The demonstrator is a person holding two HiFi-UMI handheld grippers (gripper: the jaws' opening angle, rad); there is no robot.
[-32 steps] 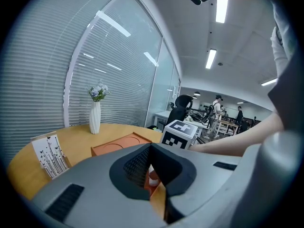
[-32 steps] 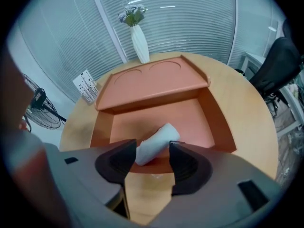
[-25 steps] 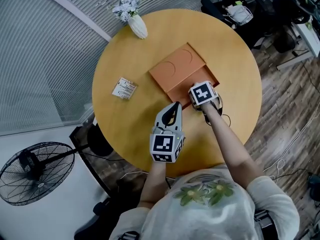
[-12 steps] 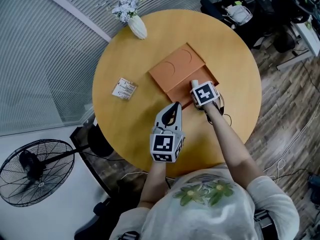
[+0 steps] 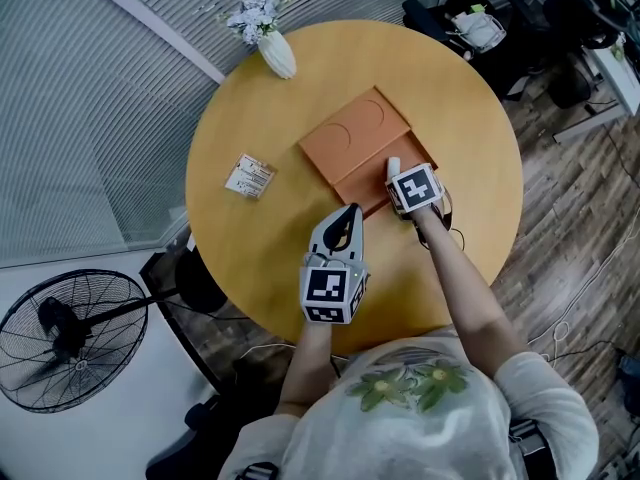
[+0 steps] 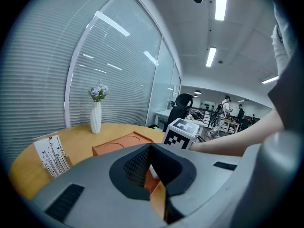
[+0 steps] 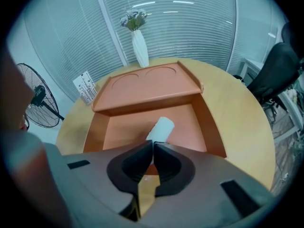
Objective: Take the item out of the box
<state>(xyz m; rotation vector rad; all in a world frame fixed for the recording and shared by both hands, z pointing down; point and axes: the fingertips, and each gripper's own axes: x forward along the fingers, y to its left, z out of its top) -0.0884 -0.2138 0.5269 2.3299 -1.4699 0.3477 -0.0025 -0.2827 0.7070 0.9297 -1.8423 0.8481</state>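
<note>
Head view, box: the orange box [image 5: 352, 180] sits open in the middle of the round bench [image 5: 260, 253], lid folded back.
Head view, right gripper [image 5: 397, 174]: down inside the box, the white roll [image 5: 393, 164] sticking out beyond it.
Head view, left gripper [image 5: 351, 212]: over bare bench, just beside the box's near corner.
Left gripper view, fingers [image 6: 135, 167]: pressed together, nothing between them.
Right gripper view, fingers [image 7: 130, 163]: closing tight, pinching the roll's near end; the roll slants away over the box floor.

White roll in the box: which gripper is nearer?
Right. The right gripper is shut on the near end of the white roll in the box; the left gripper hangs shut, short of the box.
</note>
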